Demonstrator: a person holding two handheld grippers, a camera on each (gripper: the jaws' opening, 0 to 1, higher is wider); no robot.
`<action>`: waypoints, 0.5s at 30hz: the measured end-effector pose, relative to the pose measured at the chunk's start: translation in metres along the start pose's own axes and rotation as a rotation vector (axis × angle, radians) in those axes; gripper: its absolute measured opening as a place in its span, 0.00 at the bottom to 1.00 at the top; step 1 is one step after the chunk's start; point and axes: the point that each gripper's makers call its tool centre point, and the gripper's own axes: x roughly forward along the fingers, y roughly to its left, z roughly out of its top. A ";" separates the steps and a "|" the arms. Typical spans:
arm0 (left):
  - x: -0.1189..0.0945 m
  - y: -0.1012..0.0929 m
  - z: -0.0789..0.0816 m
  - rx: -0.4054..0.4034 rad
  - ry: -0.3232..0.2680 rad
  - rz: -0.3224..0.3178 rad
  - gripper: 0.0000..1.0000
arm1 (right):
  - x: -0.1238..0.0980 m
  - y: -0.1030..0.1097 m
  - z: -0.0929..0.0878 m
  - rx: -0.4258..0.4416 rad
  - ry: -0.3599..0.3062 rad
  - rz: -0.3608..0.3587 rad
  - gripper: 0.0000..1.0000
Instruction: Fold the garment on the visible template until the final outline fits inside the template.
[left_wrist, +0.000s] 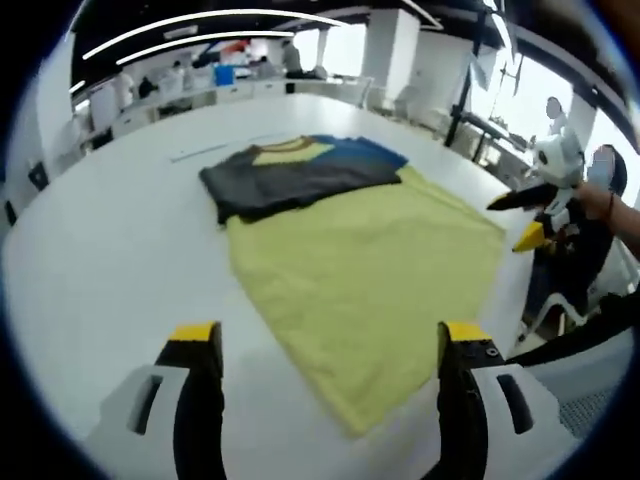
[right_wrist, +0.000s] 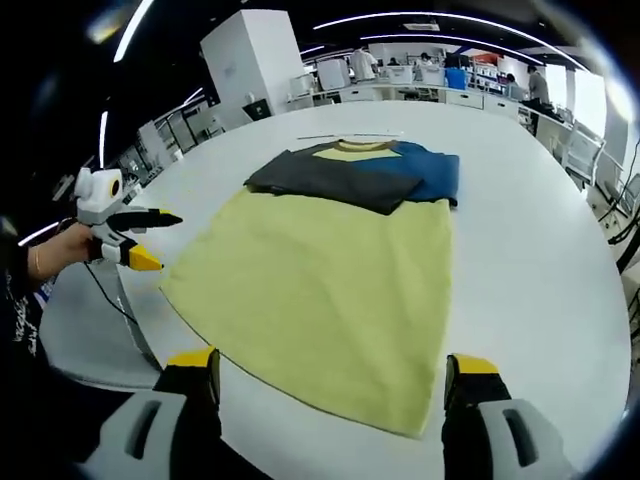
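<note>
Both grippers hover above the white table (left_wrist: 110, 250), jaws spread, holding nothing. Between them the yellow garment (right_wrist: 320, 290) lies flat, its 2 sleeves folded across the top.

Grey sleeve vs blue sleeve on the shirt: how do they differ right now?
The grey sleeve is folded across the chest and covers most of the shirt's top; the blue sleeve shows as a smaller patch at one side, partly under the grey sleeve. The grey sleeve is dark charcoal, the blue sleeve bright blue. Both lie flat on the yellow body, on the white table.
</note>
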 end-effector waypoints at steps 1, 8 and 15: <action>-0.001 0.000 -0.001 -0.003 -0.003 0.002 0.82 | 0.000 0.000 0.000 0.003 -0.001 -0.001 0.92; -0.006 -0.003 -0.018 -0.040 0.022 0.036 0.67 | -0.002 -0.009 -0.008 -0.018 0.016 -0.051 0.82; -0.006 -0.006 -0.032 -0.043 0.046 0.042 0.54 | -0.003 -0.013 -0.015 0.008 0.015 -0.070 0.67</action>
